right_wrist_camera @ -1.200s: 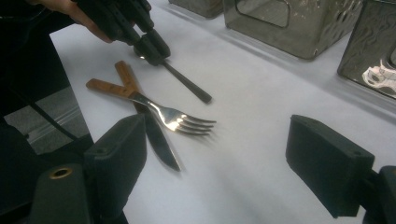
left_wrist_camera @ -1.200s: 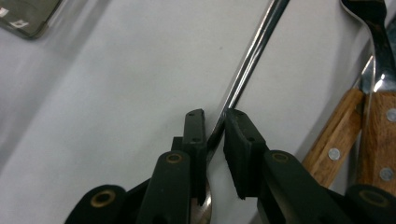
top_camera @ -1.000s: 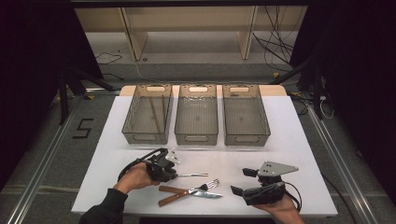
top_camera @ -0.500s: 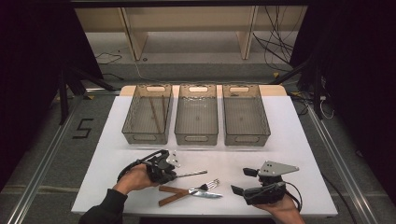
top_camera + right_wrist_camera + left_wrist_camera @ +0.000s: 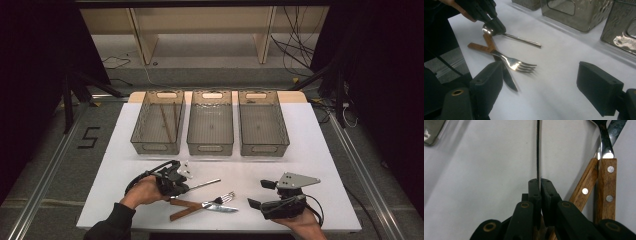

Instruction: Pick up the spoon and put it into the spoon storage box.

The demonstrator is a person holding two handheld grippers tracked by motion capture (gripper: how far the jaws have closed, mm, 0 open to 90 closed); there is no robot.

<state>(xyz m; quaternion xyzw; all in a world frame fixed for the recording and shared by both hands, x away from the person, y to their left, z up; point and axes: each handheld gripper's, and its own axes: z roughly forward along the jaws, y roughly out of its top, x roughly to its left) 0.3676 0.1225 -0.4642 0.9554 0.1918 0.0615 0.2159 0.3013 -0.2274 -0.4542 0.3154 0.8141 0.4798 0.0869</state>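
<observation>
The spoon (image 5: 202, 185) lay on the white counter (image 5: 325, 150), its bowl end pinched between the jaws of the left hand-held gripper (image 5: 539, 181), which had just been closing and now clamped it. Its long handle ran straight away from that gripper, toward the right in the high view. Just beside it, a wooden-handled fork (image 5: 200, 206) and knife (image 5: 212, 205) lay crossed. The right hand-held gripper (image 5: 262, 194) rested farther off, jaws wide apart and empty. Three bins (image 5: 212, 145) stood beyond.

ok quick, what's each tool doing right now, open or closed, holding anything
left tool: has just been closing, now shut on the spoon, gripped near its bowl.
right tool: open, nothing between its jaws.
</observation>
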